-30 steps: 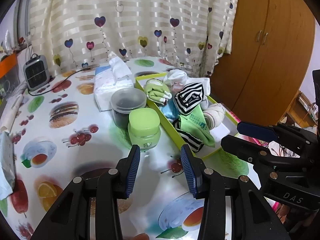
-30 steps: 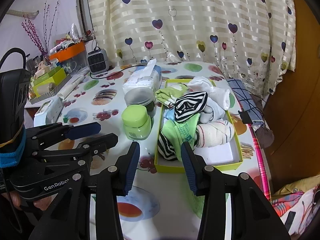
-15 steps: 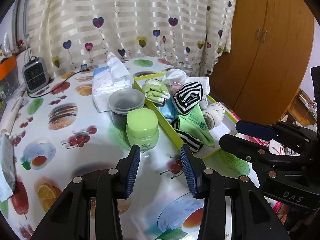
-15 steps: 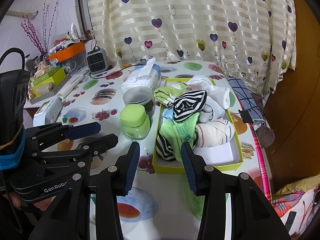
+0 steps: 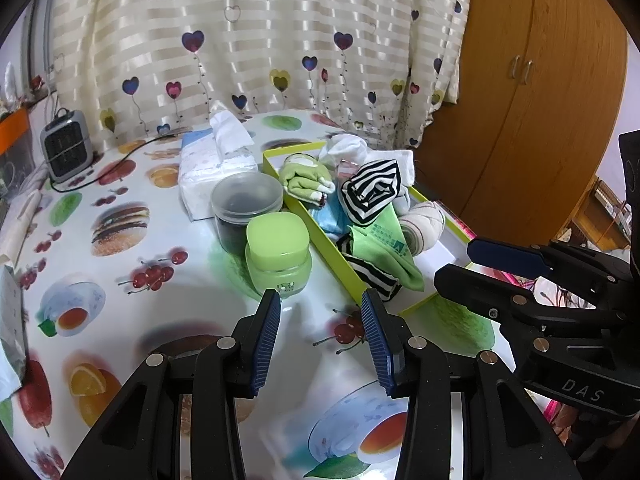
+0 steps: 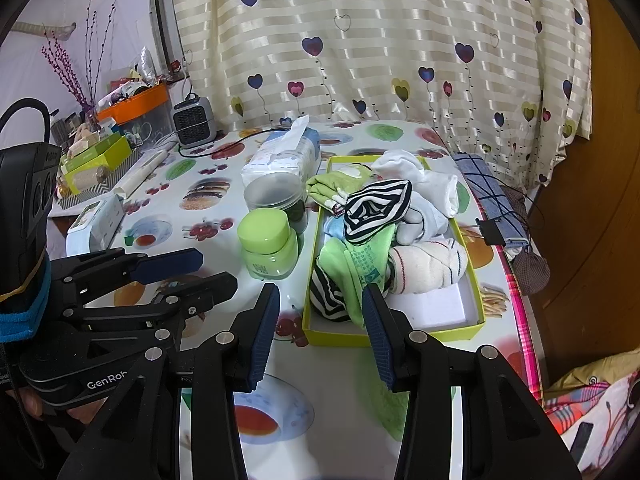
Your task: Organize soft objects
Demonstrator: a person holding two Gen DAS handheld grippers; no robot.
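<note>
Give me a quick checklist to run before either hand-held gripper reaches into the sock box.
1. Left hand-held gripper open, nothing between its jaws: ok.
2. Right hand-held gripper open, nothing between its jaws: ok.
3. Socks inside the yellow box: ok, piled loosely.
4. Striped sock on top and reachable: ok.
5. Green jar clear of the box: ok, beside its left wall.
6. Socks paired: cannot tell.

Bright, sharp, curved dark fisheye edges
</note>
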